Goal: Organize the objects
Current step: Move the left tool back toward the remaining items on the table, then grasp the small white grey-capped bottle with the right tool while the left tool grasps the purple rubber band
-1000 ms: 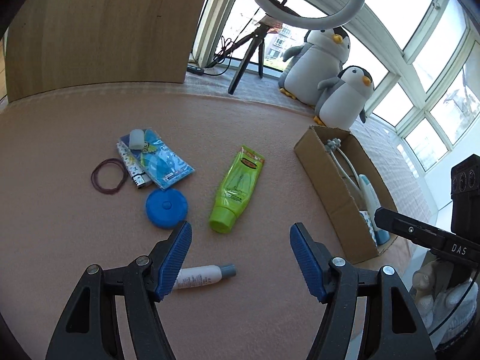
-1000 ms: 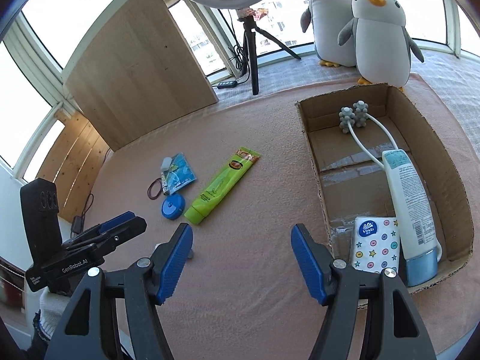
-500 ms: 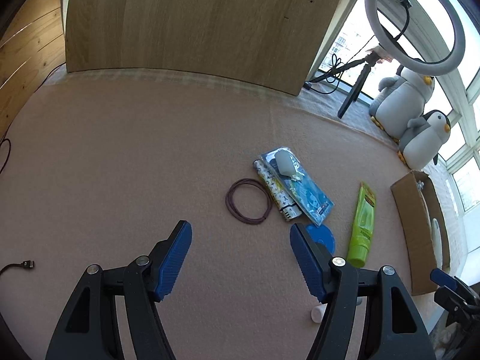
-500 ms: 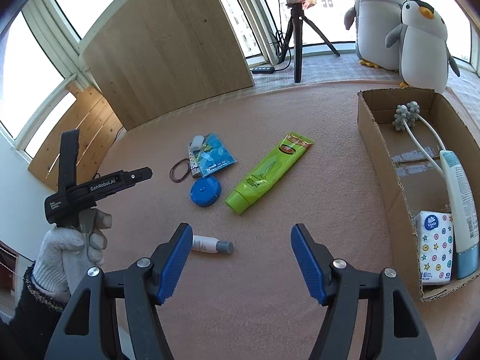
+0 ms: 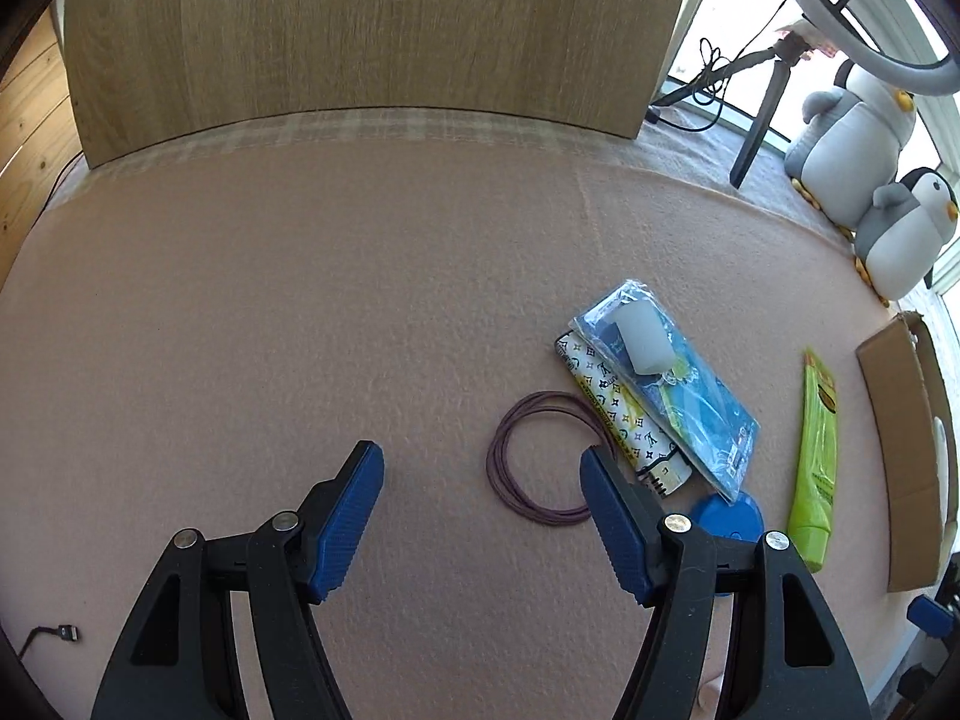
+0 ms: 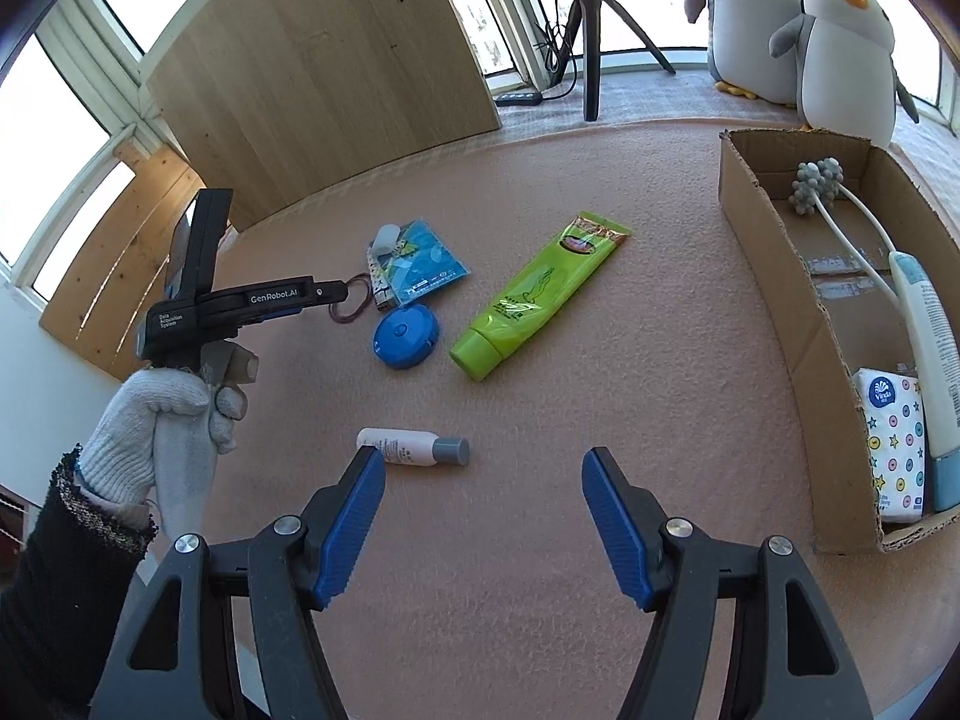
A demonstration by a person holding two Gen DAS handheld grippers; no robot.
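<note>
Right hand-held gripper (image 6: 483, 501) nearest, ribbed blue pads spread wide, nothing between them, poised over the pink felt surface (image 6: 540, 600)

Just beyond its left pad, a small white cylindrical bottle (image 6: 413, 447) with a grey cap, lying on its side

Further out from the bottle, a flat round blue disc (image 6: 405, 336) and, beside the disc, a glossy lime-green squeeze tube (image 6: 537, 294) lying diagonally, cap toward the bottle, crimped end away

Past the disc, a crinkly blue plastic packet (image 6: 423, 264) overlapping a patterned white packet (image 5: 621, 414), with a pale rounded lump (image 5: 643, 341) on top of the blue one; a thin loop of dark purple rubber bands (image 5: 540, 459) touching the patterned packet's edge

Left hand-held gripper (image 5: 480, 510) also spread and empty, right pad over the edge of the band loop, held by a hand in a white knitted glove (image 6: 159, 420)

Off to the tube's far side, an open brown cardboard box (image 6: 774, 252), holding a patterned tissue pack (image 6: 894, 438), a long white bottle with a pale blue cap (image 6: 927, 360) and a knobbly grey massager on white stems (image 6: 816, 186)

Farthest from the bottle, a wood-grain panel (image 6: 324, 84) standing upright, a black tripod (image 6: 591, 30) and two plush penguins (image 6: 840, 42)
</note>
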